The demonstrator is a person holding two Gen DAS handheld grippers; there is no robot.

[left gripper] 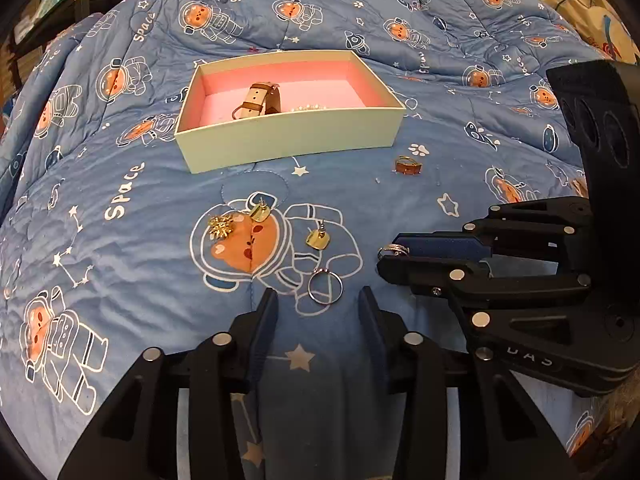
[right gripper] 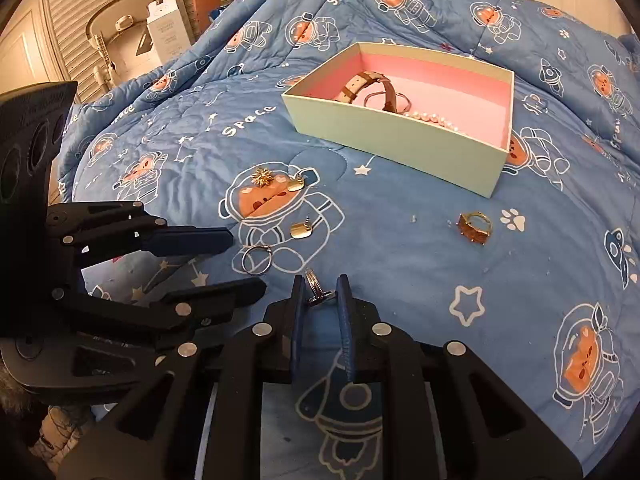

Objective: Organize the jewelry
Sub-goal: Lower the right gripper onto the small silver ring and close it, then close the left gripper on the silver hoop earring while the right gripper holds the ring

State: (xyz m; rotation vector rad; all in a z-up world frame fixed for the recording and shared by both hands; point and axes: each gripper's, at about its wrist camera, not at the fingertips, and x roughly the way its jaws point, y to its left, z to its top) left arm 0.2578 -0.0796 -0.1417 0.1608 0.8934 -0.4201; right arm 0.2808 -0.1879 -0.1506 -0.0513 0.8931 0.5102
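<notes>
While the left tongs (left gripper: 316,300) stand spread over the bed's blue quilt (left gripper: 120,264), nothing lies between their fingers, and a thin silver ring (left gripper: 325,286) rests flat on the quilt just ahead of the gap. Farther ahead lie two gold plate earrings, one (left gripper: 317,237) just past the ring and the other (left gripper: 260,211) beyond it to the left, with a gold starburst piece (left gripper: 221,226) left of that. Well ahead sits the pale green box (left gripper: 288,136) with its pink lining, holding a strapped watch (left gripper: 256,100). An amber-stone ring (left gripper: 409,165) lies ahead to the right, near the box's right corner. At the right, the right tongs (left gripper: 394,258) are pressed on a banded silver ring (left gripper: 394,249) at their tips.

From the right wrist view, the right tongs (right gripper: 320,292) pinch the banded silver ring (right gripper: 318,286) upright between their blue pads. To their left the left tongs (right gripper: 248,260) are spread, the thin silver ring (right gripper: 257,260) just off their tips. Ahead lie the earrings (right gripper: 301,229), the starburst piece (right gripper: 263,177) and, to the right, the amber-stone ring (right gripper: 475,227). Beyond, the box (right gripper: 400,136) holds the watch (right gripper: 360,86) and a string of pearls (right gripper: 434,119).
</notes>
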